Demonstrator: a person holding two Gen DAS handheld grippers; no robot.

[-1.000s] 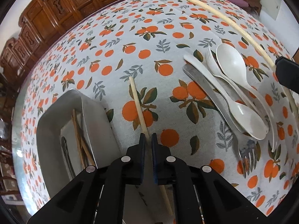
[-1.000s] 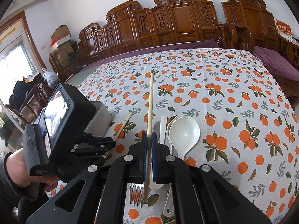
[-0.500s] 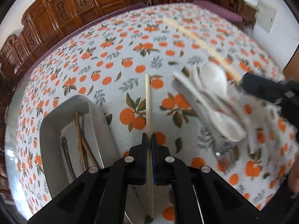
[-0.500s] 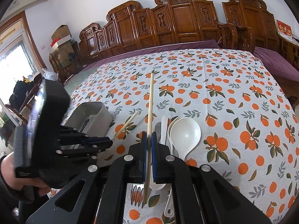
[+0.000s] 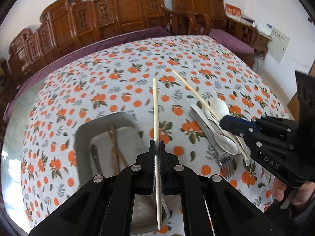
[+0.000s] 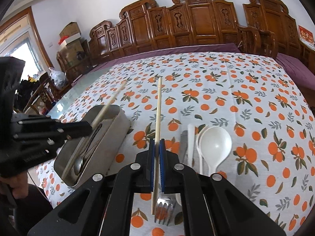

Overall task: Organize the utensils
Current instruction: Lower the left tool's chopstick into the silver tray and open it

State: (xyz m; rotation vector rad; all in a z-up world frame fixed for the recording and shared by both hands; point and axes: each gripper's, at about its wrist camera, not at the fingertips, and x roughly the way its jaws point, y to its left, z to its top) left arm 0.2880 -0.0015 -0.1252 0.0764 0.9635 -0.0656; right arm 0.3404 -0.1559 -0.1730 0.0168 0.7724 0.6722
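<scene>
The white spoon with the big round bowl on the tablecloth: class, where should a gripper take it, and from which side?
Grip the white spoon on its slim handle, from above. It lies flat against other cutlery, and the bowl looks too wide.

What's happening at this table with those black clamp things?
A person is tidying cutlery using two handheld grippers. The left gripper is shut on one pale chopstick, and the right gripper is shut on another, both lifted off the orange-print tablecloth. A grey tray already holds some darker utensils. White spoons and a metal fork lie on the cloth, not yet sorted.
</scene>
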